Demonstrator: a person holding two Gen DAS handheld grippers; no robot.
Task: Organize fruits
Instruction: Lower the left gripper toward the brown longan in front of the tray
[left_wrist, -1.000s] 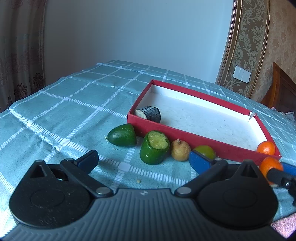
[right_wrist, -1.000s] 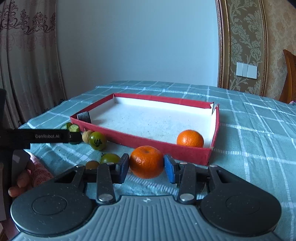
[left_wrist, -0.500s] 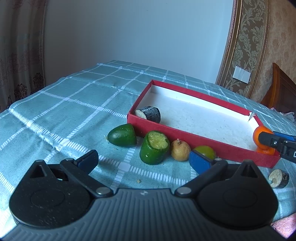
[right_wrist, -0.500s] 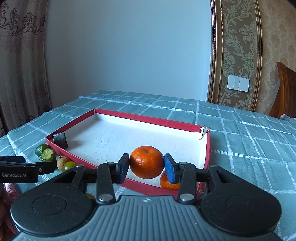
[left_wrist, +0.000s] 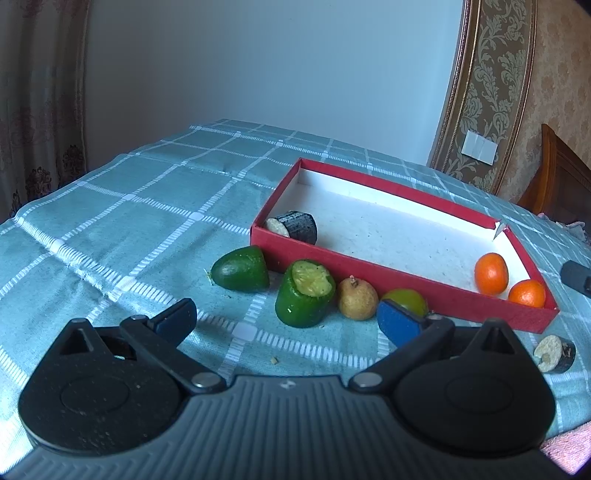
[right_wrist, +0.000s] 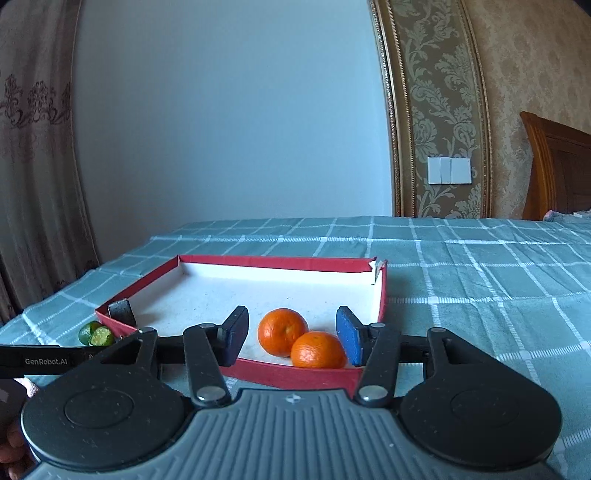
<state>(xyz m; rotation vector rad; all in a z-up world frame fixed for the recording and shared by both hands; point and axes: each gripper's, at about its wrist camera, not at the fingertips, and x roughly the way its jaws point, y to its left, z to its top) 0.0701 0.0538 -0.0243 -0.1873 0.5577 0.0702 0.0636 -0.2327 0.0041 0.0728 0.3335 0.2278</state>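
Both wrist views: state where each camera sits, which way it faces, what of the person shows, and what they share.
Left wrist: on the left hand-held gripper, open, looking along the red box from its near left end, green fruit pieces before it; no body shows.
Right wrist: on the right hand-held gripper, jaws opening clear of two oranges; fingers bottom left.
Shared: box, oranges, checked tablecloth.

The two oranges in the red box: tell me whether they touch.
Cannot tell. In the right wrist view the near orange overlaps the far orange; the left wrist view suggests a sliver between them, not plainly.
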